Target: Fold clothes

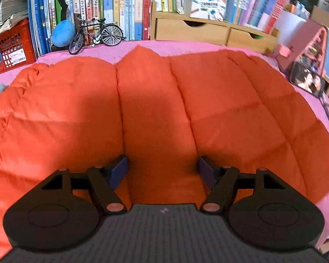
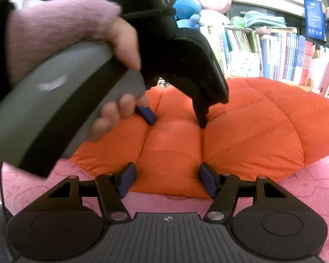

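An orange quilted down jacket (image 1: 230, 109) lies spread over a pink cloth (image 1: 182, 47). My left gripper (image 1: 162, 171) is open, and its blue pads (image 1: 119, 171) press into the padding on either side of one raised panel. The right wrist view shows that same left gripper (image 2: 176, 120) held by a hand in a pink sleeve (image 2: 61, 22), its tips sunk into the jacket (image 2: 252, 120). My right gripper (image 2: 167, 178) is open at the jacket's near edge, straddling the same panel, with its pads (image 2: 126, 179) just over the hem.
Bookshelves fill the back. A model bicycle (image 1: 96, 35), a red crate (image 1: 11, 50) and wooden drawers (image 1: 208, 30) line the far edge. A photo frame (image 1: 307, 81) stands at the right. Plush toys (image 2: 208, 0) sit on the shelf. Pink cloth (image 2: 307, 186) shows around the jacket.
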Action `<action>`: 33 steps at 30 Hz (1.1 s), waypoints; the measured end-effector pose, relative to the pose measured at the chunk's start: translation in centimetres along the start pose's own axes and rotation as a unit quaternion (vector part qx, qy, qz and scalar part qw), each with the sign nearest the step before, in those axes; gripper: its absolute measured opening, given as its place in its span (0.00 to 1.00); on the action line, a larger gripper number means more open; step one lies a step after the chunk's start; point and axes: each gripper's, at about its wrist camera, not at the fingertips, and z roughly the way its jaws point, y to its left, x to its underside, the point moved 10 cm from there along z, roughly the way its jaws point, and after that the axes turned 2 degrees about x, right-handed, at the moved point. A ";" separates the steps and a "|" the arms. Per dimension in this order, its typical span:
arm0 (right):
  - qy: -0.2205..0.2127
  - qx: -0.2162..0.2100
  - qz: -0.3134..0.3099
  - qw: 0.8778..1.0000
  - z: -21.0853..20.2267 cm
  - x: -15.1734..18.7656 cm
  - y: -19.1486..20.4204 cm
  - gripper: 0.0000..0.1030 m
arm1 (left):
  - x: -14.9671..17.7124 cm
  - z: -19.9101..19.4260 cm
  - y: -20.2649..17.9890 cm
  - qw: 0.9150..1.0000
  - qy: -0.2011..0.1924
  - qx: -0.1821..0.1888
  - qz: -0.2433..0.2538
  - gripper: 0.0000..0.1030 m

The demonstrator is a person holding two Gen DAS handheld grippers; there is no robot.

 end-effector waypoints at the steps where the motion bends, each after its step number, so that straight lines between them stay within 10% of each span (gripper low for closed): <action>1: 0.000 0.000 0.000 1.000 0.0 0.0 0.0 0.62 | -0.3 0.2 0.2 1.000 -0.003 -0.002 -0.003 0.70; 15: -0.004 -0.001 0.001 1.000 -0.4 0.5 0.5 0.62 | -6.3 6.3 2.6 0.997 0.015 -0.028 -0.075 0.74; 33: -0.009 -0.020 0.007 1.000 -0.2 -0.2 0.2 0.64 | -11.6 11.1 3.9 0.994 0.030 -0.093 -0.048 0.68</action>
